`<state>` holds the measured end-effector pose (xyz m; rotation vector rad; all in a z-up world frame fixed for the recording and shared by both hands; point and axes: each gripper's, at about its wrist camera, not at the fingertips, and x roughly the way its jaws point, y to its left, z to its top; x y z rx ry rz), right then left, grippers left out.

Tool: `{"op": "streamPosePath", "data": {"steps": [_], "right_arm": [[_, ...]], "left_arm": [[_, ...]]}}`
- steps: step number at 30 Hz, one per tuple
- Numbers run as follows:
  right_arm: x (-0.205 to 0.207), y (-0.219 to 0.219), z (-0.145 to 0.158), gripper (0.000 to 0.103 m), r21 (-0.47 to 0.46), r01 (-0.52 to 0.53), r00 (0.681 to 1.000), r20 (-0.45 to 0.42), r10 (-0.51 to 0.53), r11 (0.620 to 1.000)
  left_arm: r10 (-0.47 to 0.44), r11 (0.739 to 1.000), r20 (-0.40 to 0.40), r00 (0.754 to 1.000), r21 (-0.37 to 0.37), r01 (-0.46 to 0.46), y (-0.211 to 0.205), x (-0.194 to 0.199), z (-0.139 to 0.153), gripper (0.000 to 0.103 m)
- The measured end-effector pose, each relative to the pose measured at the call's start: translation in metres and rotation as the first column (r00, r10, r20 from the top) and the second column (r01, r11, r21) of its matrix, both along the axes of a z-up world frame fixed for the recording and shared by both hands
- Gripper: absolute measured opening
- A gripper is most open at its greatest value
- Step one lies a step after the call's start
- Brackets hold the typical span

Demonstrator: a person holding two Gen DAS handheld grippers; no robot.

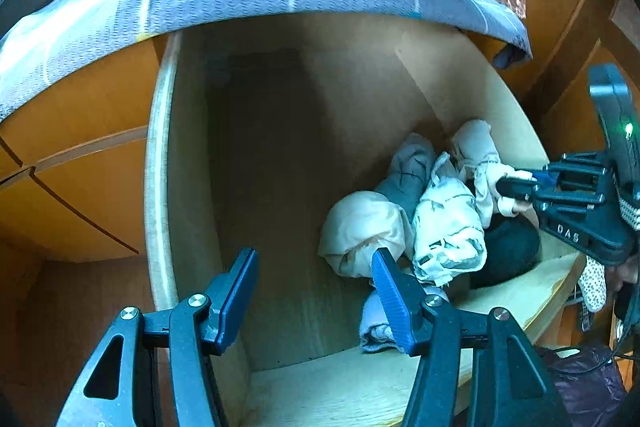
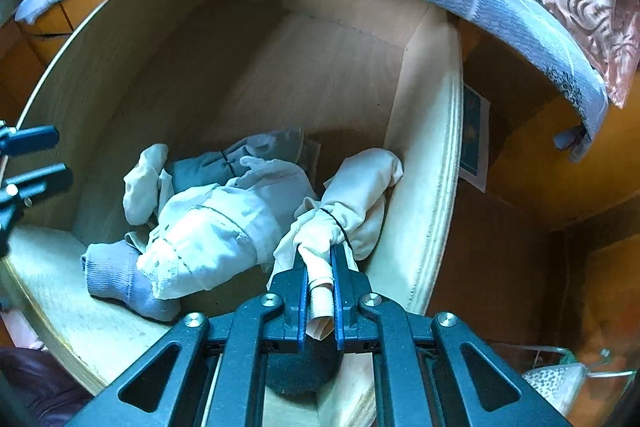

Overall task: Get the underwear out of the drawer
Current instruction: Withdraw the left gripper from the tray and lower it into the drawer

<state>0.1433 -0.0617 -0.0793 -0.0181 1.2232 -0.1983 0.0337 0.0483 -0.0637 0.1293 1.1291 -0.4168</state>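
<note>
"DAS" on right hand-held gripper (image 1: 516, 187)

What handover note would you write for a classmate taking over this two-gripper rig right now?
Right gripper: shut on the cream rolled underwear bundle, by the open wooden drawer's right wall.
Left gripper: open, holding nothing, above the drawer front.
Still in the drawer: white lace-trimmed bundle, grey rolled bundle, blue-grey sock.
Done: grip made.
Left: lift the bundle out.

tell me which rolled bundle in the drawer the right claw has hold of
The cream bundle tied with a black band, against the drawer's right wall. The right claw pinches its tail; the others lie untouched.
</note>
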Motion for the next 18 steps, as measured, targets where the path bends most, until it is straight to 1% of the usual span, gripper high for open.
{"op": "streamPosePath", "data": {"steps": [7,10,15,18], "right_arm": [[-0.006,-0.012,0.017,0.01,0.019,0.012,0.999,0.047,-0.013,1.0],[-0.006,-0.013,0.023,0.01,0.023,0.018,0.998,0.066,-0.019,1.0],[-0.009,-0.012,0.034,0.009,0.015,0.022,0.995,0.095,-0.023,1.0],[-0.011,-0.012,0.041,0.009,0.012,0.026,0.993,0.114,-0.027,1.0]], "left_arm": [[-0.03,0.999,-0.002,1.0,0.03,0.03,-0.01,0.0,-0.006,0.06],[-0.041,0.998,0.0,0.999,0.044,0.041,-0.013,-0.001,-0.007,0.06],[-0.058,0.997,-0.001,0.998,0.044,0.058,-0.018,-0.005,-0.009,0.06],[-0.07,0.996,0.001,0.998,0.06,0.07,-0.02,-0.007,-0.009,0.06]]}}
